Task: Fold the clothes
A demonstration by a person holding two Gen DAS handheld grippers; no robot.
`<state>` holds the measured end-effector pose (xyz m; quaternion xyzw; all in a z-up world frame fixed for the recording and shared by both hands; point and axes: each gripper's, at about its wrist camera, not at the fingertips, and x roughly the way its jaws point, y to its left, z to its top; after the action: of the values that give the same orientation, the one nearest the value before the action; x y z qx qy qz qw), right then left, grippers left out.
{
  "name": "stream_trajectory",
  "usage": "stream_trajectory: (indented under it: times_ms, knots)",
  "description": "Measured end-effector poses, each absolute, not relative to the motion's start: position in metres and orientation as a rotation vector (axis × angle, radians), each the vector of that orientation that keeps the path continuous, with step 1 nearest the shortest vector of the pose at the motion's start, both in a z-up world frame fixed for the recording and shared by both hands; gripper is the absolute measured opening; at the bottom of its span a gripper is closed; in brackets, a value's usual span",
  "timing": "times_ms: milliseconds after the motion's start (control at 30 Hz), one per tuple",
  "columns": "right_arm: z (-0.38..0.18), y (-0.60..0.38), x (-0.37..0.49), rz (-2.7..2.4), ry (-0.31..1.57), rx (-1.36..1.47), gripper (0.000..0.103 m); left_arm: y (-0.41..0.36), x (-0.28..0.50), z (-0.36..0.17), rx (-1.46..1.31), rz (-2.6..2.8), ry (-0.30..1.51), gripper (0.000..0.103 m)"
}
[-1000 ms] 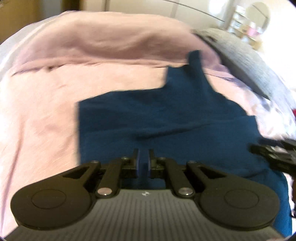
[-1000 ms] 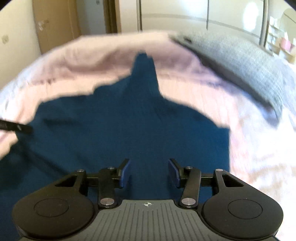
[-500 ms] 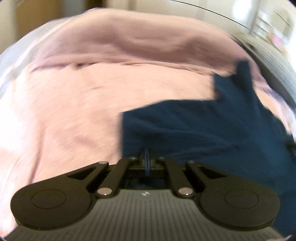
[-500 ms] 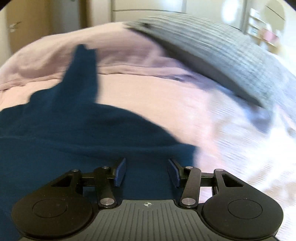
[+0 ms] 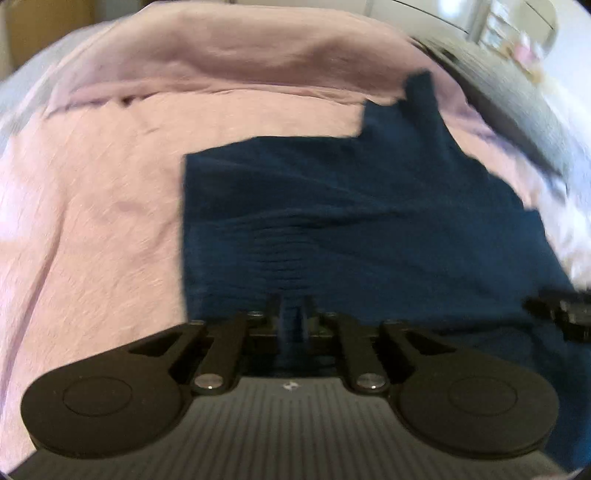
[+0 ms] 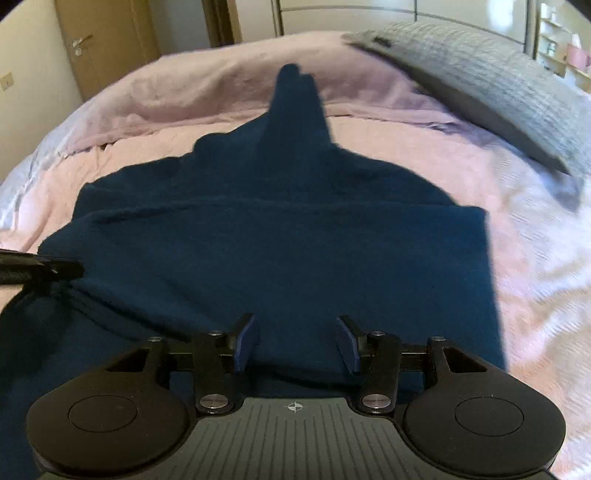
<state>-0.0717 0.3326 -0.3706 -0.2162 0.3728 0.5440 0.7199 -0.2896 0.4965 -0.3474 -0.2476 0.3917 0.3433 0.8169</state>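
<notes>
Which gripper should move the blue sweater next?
Probably the left gripper: its fingers look pinched on the near edge of the blue sweater, so it can lift that edge. The right gripper is open and holds nothing.

A bed with a pink sheet point(image 6: 424, 147) fills most of both views, a rumpled lilac cover point(image 6: 207, 92) bunched along its far edge. At upper right lies a grey textured pillow point(image 6: 491, 81). Beyond, upper left, stands a wooden door point(image 6: 107, 40) with a handle, pale wardrobe panels point(image 6: 347, 14) at top centre, bright shelves point(image 6: 557, 51) far right.
</notes>
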Motion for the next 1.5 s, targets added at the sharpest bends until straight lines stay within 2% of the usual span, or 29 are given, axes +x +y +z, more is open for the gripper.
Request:
stream_trajectory:
  times_ms: [233, 267, 333, 467, 600, 700, 800, 933, 1067, 1167, 1200, 1233, 1300, 1500]
  knots:
    - [-0.357, 0.324, -0.016, 1.107, 0.925, -0.520, 0.049, 0.509, -0.293, -0.326, -0.563, 0.756, 0.839, 0.004]
    - [-0.355, 0.324, -0.008, 1.092, 0.942, -0.526, 0.049, 0.509, -0.294, -0.320, -0.578, 0.765, 0.824, 0.006]
    - [-0.350, 0.324, 0.009, 1.063, 0.976, -0.536, 0.049, 0.517, -0.294, -0.308, -0.616, 0.786, 0.782, 0.022]
    - [-0.340, 0.324, 0.041, 1.004, 1.043, -0.557, 0.049, 0.551, -0.279, -0.303, -0.679, 0.762, 0.768, 0.026]
    - [-0.328, 0.366, 0.084, 1.063, 1.094, -0.460, 0.049, 0.592, -0.226, -0.306, -0.653, 0.655, 0.839, 0.029]
    - [-0.315, 0.412, 0.100, 1.218, 1.114, -0.327, 0.049, 0.615, -0.179, -0.310, -0.666, 0.548, 0.850, 0.039]
    - [-0.313, 0.463, 0.105, 1.342, 1.117, -0.248, 0.049, 0.637, -0.133, -0.321, -0.692, 0.501, 0.860, 0.041]
    - [-0.324, 0.516, 0.111, 1.407, 1.153, -0.138, 0.049, 0.665, -0.086, -0.345, -0.787, 0.475, 0.872, 0.044]
    - [-0.349, 0.549, 0.129, 1.414, 1.280, 0.043, 0.049, 0.684, -0.058, -0.367, -0.903, 0.435, 0.848, 0.045]
    - [-0.365, 0.561, 0.134, 1.403, 1.347, 0.133, 0.049, 0.689, -0.049, -0.380, -0.962, 0.416, 0.824, 0.040]
    - [-0.369, 0.562, 0.135, 1.404, 1.359, 0.154, 0.041, 0.688, -0.049, -0.382, -0.977, 0.403, 0.812, 0.030]
    - [-0.373, 0.562, 0.136, 1.404, 1.371, 0.175, 0.010, 0.688, -0.051, -0.383, -0.993, 0.386, 0.795, 0.005]
    - [-0.372, 0.557, 0.136, 1.405, 1.360, 0.189, 0.005, 0.686, -0.061, -0.379, -1.005, 0.371, 0.743, 0.004]
    - [-0.333, 0.506, 0.138, 1.408, 1.158, 0.193, 0.004, 0.669, -0.129, -0.327, -0.928, 0.315, 0.498, 0.004]
